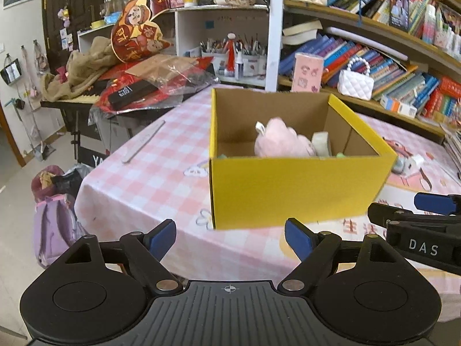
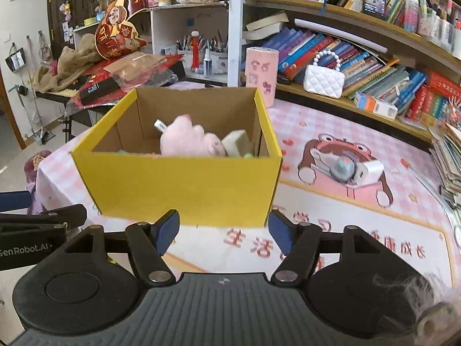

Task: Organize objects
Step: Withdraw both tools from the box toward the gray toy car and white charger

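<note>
Trouble would come from the yellow box [image 2: 184,184], which sits near the surface's left edge with a pink plush [image 2: 190,141] inside: both the left gripper [image 1: 230,238] and right gripper [image 2: 223,230] hover before it, jaws apart and empty, and a careless nudge could push it off.

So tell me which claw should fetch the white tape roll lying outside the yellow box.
Right claw, probably: the white tape roll lies on its side of the yellow box, unobstructed, and its jaws are open and empty.
</note>
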Action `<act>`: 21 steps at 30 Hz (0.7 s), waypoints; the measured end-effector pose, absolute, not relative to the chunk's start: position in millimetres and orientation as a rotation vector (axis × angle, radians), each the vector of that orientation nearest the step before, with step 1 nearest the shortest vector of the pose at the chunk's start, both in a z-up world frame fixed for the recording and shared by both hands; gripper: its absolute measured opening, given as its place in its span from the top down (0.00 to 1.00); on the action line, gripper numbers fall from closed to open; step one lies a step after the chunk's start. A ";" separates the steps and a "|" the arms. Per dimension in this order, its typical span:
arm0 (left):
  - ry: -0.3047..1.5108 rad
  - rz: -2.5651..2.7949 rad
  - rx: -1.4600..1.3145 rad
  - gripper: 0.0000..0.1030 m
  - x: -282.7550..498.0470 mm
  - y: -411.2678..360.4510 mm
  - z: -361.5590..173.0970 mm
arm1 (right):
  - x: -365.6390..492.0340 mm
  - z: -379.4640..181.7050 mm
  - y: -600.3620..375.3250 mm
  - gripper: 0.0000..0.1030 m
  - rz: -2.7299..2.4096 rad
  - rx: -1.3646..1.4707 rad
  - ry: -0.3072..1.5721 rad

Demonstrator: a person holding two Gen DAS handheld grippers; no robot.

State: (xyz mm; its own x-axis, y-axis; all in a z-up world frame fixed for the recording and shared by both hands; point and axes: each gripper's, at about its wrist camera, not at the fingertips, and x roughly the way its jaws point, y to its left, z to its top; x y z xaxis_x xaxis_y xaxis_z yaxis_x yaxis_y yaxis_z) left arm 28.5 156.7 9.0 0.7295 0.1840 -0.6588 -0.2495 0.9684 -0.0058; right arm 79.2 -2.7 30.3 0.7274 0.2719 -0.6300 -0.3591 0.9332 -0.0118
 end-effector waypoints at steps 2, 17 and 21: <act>0.727 0.230 -0.091 0.18 23.7 152.9 7.0 | 71.7 27.6 -4.2 0.34 0.339 -0.139 0.678; 0.788 0.123 -0.055 0.16 2.6 124.8 -4.5 | 28.5 15.0 -29.3 0.30 0.245 -0.111 0.724; 0.796 0.074 -0.038 0.12 5.2 112.8 -5.8 | 21.0 13.3 -42.0 0.29 0.194 -0.092 0.733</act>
